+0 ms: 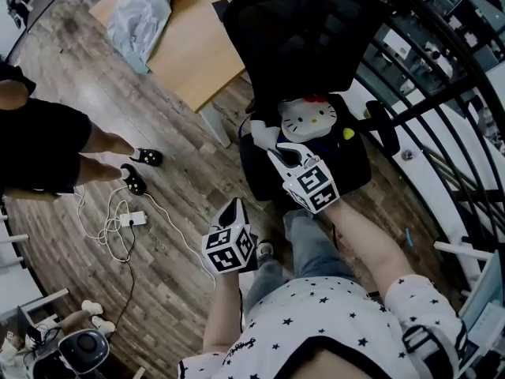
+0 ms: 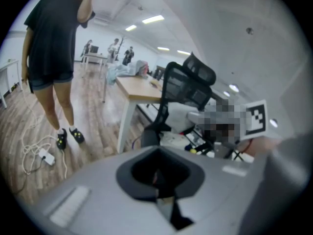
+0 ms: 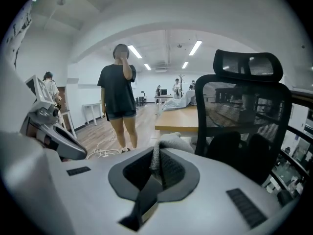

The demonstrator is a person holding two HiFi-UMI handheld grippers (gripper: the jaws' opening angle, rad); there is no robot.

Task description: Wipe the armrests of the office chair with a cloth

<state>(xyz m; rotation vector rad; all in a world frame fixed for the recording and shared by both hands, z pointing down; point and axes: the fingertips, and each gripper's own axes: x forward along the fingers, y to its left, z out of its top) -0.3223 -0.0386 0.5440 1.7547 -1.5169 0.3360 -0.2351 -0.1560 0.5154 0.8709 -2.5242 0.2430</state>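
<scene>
Head view — desk [image 1: 189, 50] beside office chair [image 1: 304, 34]

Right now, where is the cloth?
In the right gripper view, the cloth is clamped in the right gripper, just left of the office chair, with the wooden desk behind it.

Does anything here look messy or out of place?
A white cable with its power strip lies in loose loops on the wood floor beside the standing person's feet, a possible trip hazard. A cat-face cushion sits on the office chair.
</scene>
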